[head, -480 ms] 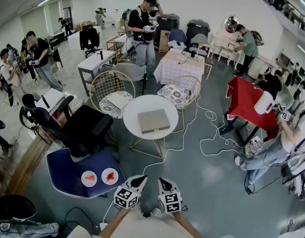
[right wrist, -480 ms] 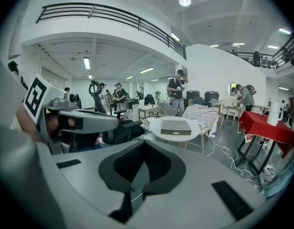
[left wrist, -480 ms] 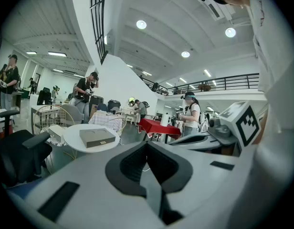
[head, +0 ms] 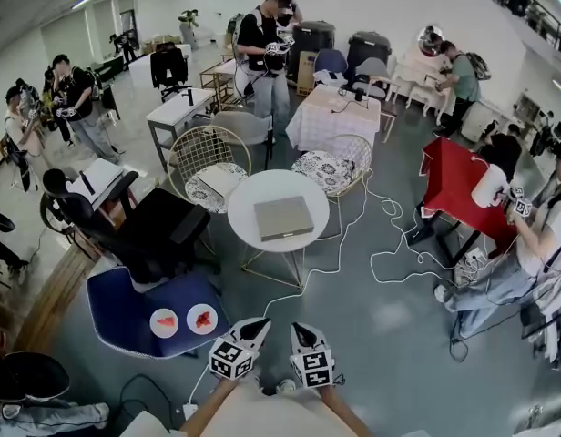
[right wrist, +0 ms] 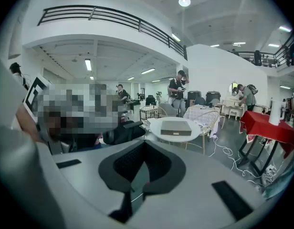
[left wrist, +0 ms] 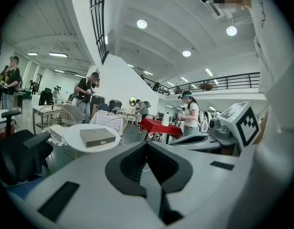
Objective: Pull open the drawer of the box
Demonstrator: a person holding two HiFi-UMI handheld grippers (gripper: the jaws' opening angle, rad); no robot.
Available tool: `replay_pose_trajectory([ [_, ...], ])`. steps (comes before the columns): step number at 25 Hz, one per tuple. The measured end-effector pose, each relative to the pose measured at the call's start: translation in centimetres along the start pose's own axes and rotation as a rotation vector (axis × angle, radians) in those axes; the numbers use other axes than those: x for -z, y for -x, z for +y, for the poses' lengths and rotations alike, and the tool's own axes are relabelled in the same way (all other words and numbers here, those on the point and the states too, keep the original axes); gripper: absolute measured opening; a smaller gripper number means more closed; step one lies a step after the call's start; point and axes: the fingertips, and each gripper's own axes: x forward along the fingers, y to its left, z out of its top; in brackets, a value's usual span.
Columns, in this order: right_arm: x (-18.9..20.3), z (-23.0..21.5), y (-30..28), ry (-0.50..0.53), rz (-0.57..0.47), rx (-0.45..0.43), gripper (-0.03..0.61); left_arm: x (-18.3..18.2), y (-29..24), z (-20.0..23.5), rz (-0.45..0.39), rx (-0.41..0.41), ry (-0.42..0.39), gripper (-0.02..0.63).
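Note:
The box point(head: 282, 218) is flat and grey and lies closed on a round white table point(head: 253, 195) in the middle of the room. It also shows in the left gripper view as the box point(left wrist: 97, 137) and in the right gripper view as the box point(right wrist: 175, 126), with its drawer front facing me. Both grippers hang low near my body, far short of the table. My left gripper point(head: 256, 330) and right gripper point(head: 301, 334) sit side by side, jaws together and empty. Their jaws point toward the table in the left gripper point(left wrist: 147, 145) and right gripper point(right wrist: 144, 144) views.
Two wire chairs point(head: 207, 166) point(head: 332, 167) stand behind the table. A black office chair point(head: 153, 230) and a blue seat point(head: 117, 300) with two plates are to its left. A white cable point(head: 382, 244) snakes over the floor at right, near a red table point(head: 455, 188). Several people stand around.
The head view has shifted very slightly. Both grippers stay in the same place, and the box has not moved.

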Motion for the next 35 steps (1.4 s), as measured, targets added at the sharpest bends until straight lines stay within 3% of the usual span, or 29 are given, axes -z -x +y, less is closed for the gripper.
replay_pose_trajectory([
  [19, 0.3, -3.8, 0.2, 0.012, -0.026, -0.036, 0.015, -0.6, -3.7, -1.0, -0.018, -0.035, -0.022, 0.011],
  [35, -2.2, -7.5, -5.5, 0.054, -0.022, -0.055, 0.015, -2.4, -8.4, 4.3, -0.027, -0.066, -0.020, 0.012],
])
